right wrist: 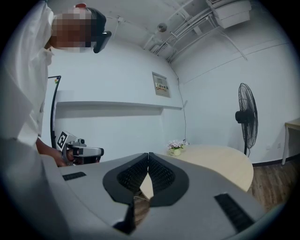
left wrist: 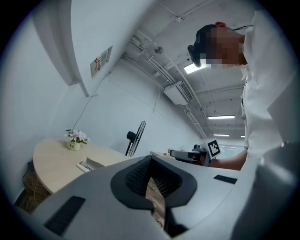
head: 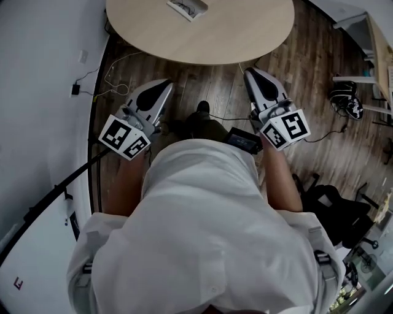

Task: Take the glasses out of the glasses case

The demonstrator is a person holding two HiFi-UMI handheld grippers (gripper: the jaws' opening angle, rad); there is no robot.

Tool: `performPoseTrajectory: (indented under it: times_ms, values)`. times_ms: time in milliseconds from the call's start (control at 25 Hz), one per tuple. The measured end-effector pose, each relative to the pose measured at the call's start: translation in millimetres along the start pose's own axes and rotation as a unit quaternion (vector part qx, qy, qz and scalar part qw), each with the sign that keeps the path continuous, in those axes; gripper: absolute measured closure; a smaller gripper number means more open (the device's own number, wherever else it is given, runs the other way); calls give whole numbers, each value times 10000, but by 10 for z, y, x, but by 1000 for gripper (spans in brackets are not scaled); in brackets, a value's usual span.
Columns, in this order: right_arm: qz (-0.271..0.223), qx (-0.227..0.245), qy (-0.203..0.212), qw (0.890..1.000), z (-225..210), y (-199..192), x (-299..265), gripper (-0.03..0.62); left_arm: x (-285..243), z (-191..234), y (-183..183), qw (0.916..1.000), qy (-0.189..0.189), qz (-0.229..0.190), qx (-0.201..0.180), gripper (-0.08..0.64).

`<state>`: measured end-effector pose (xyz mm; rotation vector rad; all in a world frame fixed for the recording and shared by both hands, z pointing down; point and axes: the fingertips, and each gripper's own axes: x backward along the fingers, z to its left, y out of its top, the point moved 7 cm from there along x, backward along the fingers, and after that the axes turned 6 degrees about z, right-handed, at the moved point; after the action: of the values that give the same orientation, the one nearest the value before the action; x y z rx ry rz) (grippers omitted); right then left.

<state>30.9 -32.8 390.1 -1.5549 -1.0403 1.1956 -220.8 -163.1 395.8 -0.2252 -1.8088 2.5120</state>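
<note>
Right now your left tool (left wrist: 151, 158) has its grey jaws pressed together at the tips and pinches nothing. The dark ribbed pads bow apart just below the tips, and wood floor shows through that gap. Your right tool (right wrist: 148, 154) stands the same way, tips meeting and empty.

From the head view you hold both at waist height in front of your white shirt (head: 202, 221), well apart from each other and aimed toward the round pale-wood counter (head: 245, 37). A black box-like device (head: 244, 140) sits at your waist just beside the right tool's marker cube, and your dark shoe (head: 202, 109) shows between the two tools. Thin cables (head: 116, 80) trail over the floor near the left tool.

The glasses case (head: 187, 7), a small pale flat thing, lies on the far part of the counter, ahead of you and well apart from both tools. Whether glasses lie in it cannot be told.

A small pot of pale flowers (left wrist: 75, 139) stands on the counter beyond the case. A black pedestal fan (right wrist: 247, 117) stands beside the counter. You stand on a dark wood-plank floor (head: 215, 80); the walls are white, with a long wall shelf (right wrist: 117, 105), and a black office chair (head: 331, 202) is at your right.
</note>
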Motion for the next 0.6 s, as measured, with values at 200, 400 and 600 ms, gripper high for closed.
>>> performPoseTrajectory:
  times_ms: [200, 400, 600]
  values:
    - [260, -75, 23, 9996, 273, -212, 134, 568, 231, -93, -366, 9993, -35, 78, 362, 549]
    - [251, -116, 390, 9989, 318, -308, 274, 568, 242, -327, -468, 9994, 147, 166, 250, 549]
    - [144, -103, 618, 9979, 155, -376, 456, 568, 171, -617, -457, 9990, 379, 174, 143, 549]
